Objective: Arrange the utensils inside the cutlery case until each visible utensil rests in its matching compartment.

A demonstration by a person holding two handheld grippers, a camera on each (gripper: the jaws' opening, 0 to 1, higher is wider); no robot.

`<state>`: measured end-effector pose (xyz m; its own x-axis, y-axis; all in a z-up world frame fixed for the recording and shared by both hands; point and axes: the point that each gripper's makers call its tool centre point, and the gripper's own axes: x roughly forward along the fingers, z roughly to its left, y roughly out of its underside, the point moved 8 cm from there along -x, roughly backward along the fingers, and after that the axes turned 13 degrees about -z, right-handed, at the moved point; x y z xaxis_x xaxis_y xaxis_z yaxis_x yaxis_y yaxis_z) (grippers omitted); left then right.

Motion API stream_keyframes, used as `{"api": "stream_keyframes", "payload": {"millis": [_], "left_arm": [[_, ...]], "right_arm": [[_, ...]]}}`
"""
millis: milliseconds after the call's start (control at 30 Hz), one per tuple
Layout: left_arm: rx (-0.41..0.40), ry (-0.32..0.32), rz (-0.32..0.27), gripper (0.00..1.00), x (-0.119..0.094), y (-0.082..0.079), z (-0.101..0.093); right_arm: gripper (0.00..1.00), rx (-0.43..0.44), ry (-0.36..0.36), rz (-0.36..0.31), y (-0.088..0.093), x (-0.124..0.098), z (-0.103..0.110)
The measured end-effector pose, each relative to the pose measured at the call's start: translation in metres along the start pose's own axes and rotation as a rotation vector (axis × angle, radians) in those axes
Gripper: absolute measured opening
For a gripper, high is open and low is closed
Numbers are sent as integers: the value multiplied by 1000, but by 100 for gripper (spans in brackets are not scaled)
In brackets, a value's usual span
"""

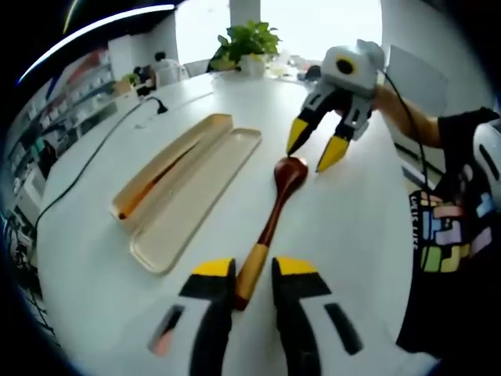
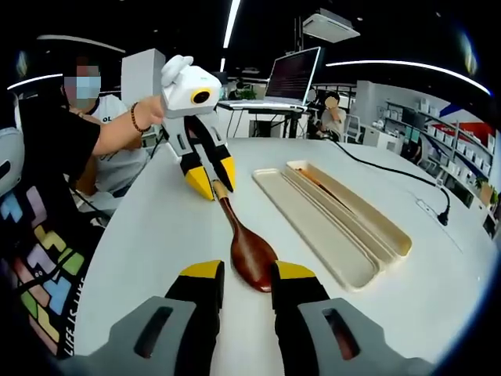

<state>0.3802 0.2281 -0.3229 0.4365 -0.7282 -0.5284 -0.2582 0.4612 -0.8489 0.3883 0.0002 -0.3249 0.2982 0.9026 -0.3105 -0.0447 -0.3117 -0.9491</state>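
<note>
Left hand-held gripper (image 1: 252, 270) spread around handle tip of dark wooden spoon (image 1: 270, 219); right hand-held gripper (image 2: 246, 272) spread at bowl; spoon lies on white desk (image 1: 344, 227) just beside, roughly parallel to, open beige cutlery case (image 1: 188, 196)

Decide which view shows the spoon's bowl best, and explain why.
The right gripper view: the spoon has its bowl large and close, between that hand-held gripper's jaws. The left gripper view shows the bowl small and far, with the handle end nearest.
</note>
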Motion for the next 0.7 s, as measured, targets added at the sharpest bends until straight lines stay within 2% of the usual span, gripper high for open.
{"api": "stream_keyframes", "payload": {"millis": [233, 467, 700], "left_arm": [[14, 19, -10, 14, 0, -1, -2], [33, 66, 16, 13, 0, -2, -5], [-31, 122, 11, 12, -1, -2, -4]], "right_arm": [[24, 3, 5, 6, 0, 0, 0], [24, -9, 8, 13, -2, 1, 2], [25, -22, 16, 17, -1, 2, 1]]}}
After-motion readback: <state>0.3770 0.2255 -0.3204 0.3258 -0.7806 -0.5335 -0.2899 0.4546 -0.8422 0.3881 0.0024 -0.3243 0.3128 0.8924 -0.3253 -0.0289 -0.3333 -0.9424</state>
